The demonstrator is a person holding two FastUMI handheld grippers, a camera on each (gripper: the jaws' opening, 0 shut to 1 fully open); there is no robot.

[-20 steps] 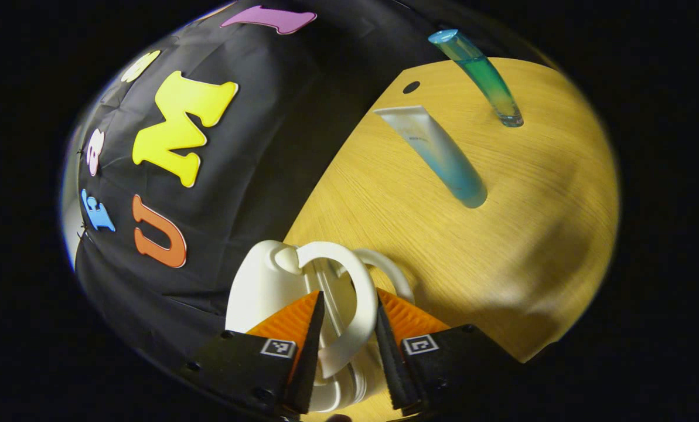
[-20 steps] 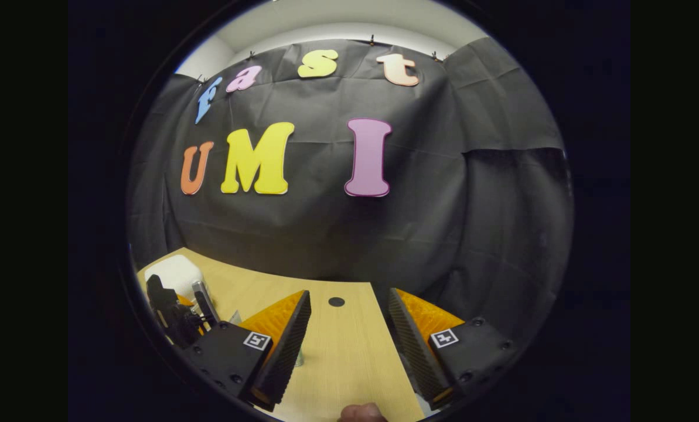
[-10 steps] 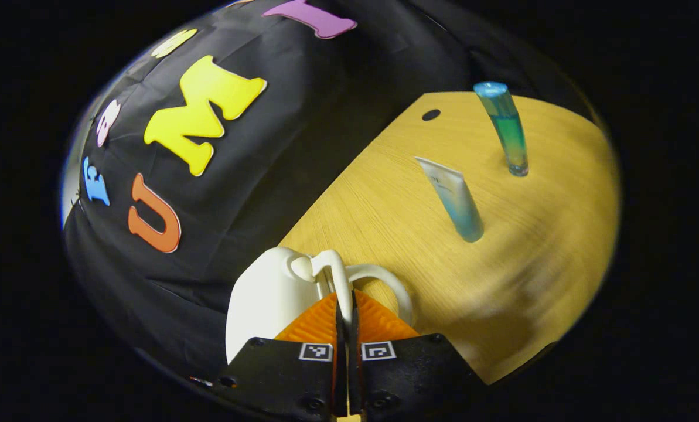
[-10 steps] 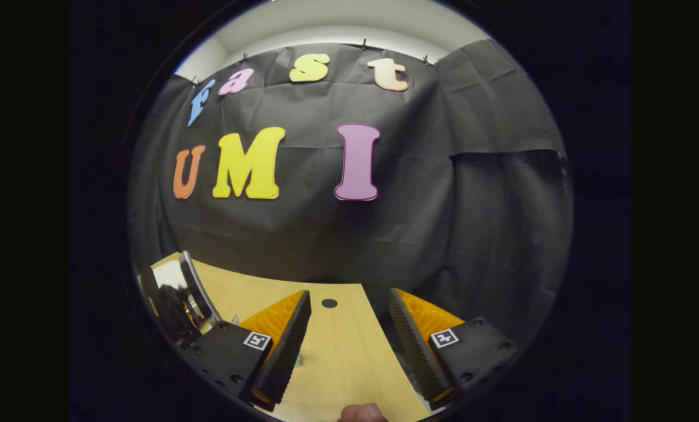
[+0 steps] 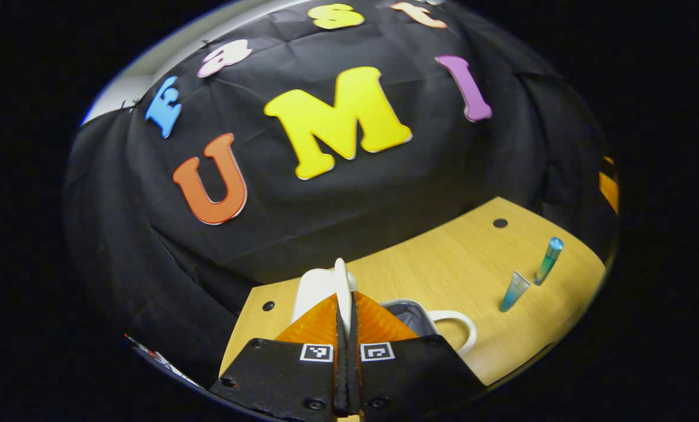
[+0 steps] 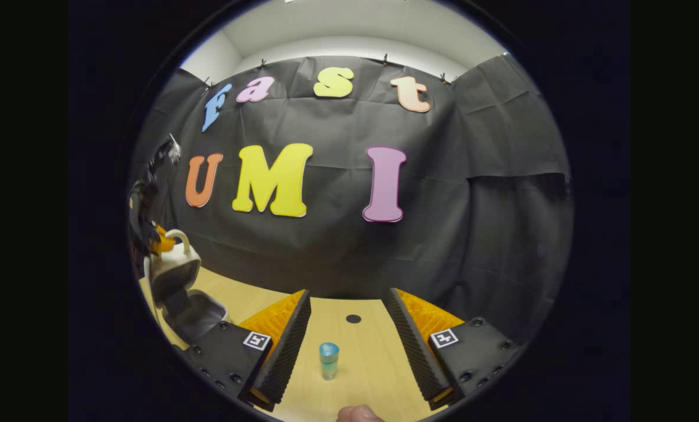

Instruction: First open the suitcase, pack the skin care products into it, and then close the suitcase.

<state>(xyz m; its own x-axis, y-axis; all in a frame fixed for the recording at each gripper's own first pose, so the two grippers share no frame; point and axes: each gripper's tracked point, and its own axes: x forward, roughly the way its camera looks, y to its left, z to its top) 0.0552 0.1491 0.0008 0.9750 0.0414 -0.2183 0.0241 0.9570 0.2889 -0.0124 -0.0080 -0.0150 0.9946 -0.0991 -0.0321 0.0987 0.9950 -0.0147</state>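
Currently the small white suitcase (image 5: pixel 320 290) sits at the tabletop's (image 5: pixel 460 252) back-left corner, its lid lifted by the handle (image 5: pixel 341 287) pinched in the left tool (image 5: pixel 347 328). Best swing it fully back before releasing. The right tool (image 6: pixel 346 346) hangs wide above the green tube (image 6: pixel 328 360); the blue tube (image 5: pixel 514 291) stands just beside.

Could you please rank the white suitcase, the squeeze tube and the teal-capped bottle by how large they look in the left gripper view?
1. White suitcase, clearly largest, though it is also nearest the camera.
2 and 3. Squeeze tube and teal-capped bottle look about alike, so I would not rank them.
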